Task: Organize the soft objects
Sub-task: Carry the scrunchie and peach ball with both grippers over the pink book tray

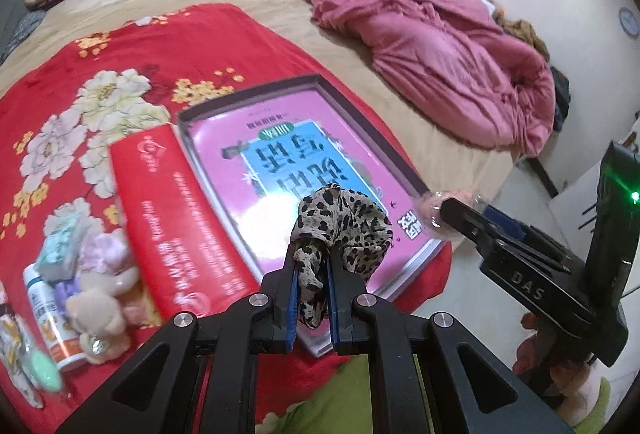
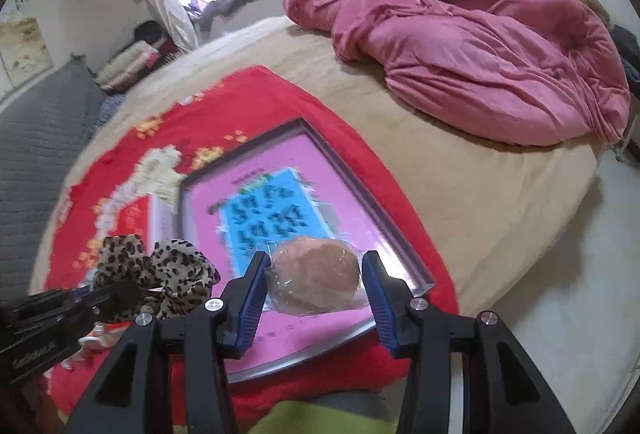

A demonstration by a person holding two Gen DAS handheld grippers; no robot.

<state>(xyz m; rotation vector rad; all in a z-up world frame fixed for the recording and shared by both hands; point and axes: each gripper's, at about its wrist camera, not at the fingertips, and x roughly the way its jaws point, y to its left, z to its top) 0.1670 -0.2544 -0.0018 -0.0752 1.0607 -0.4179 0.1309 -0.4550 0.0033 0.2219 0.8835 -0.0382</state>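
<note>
Two tongs hover over the shallow pink-lined box [image 1: 320, 81] at centre frame: the left gripper [image 1: 312, 286], pressed together, pinches a leopard-print fabric scrunchie [image 1: 344, 230], while the right gripper [image 2: 316, 286], half spread, barely cradles a plastic-wrapped tan puff [image 2: 314, 280] that could slip off-target.

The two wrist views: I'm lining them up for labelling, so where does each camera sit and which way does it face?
Left wrist: on the left gripper, looking down at the box; its jaws pinch a leopard scrunchie; the right gripper and a hand show.
Right wrist: on the right gripper, facing the box; a wrapped puff sits between its jaws.
Shared: box, scrunchie, pink quilt.
</note>
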